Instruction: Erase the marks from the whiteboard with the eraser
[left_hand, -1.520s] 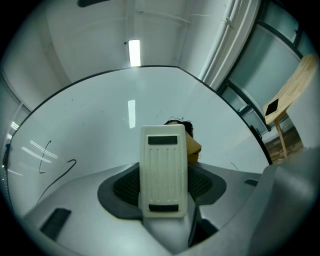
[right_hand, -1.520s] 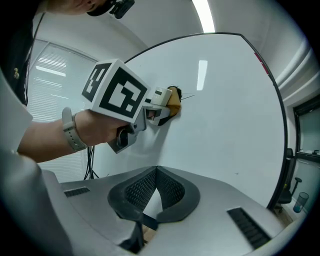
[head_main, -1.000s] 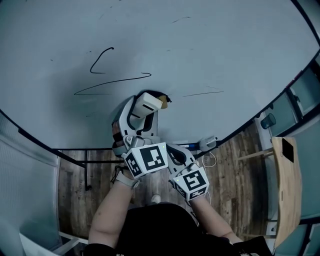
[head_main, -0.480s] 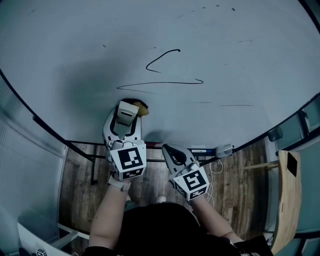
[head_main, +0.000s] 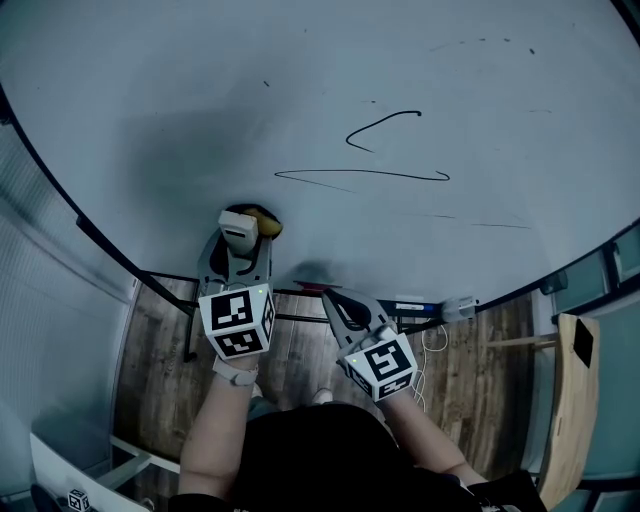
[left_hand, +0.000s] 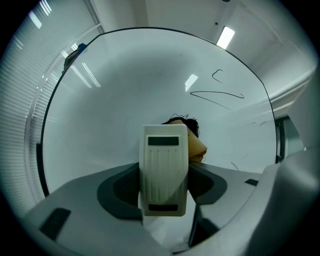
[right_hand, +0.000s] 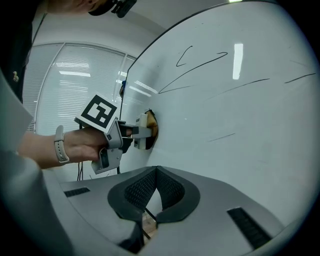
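The whiteboard (head_main: 150, 110) fills the head view. It carries a black hook-shaped mark (head_main: 383, 128) with a long thin black line (head_main: 362, 175) under it; both also show in the left gripper view as the hook mark (left_hand: 217, 75) and the line (left_hand: 217, 95). My left gripper (head_main: 238, 238) is shut on the cream eraser (head_main: 252, 220), whose brown felt side lies against the board, left of and below the marks. Between the left jaws the eraser (left_hand: 164, 160) stands upright. My right gripper (head_main: 343, 303) hangs shut and empty below the board's lower edge, with its pads (right_hand: 170, 187) touching.
Fainter thin strokes (head_main: 480, 222) run right of the marks. Markers and a small device (head_main: 458, 306) lie on the board's ledge. Window blinds (right_hand: 75, 85) stand at the left. A wooden chair back (head_main: 572, 400) stands at the right on the plank floor (head_main: 300, 360).
My left gripper has carried the eraser leftward and down along the board, away from the two marks. The marks look unchanged. The right gripper has stayed where it was.
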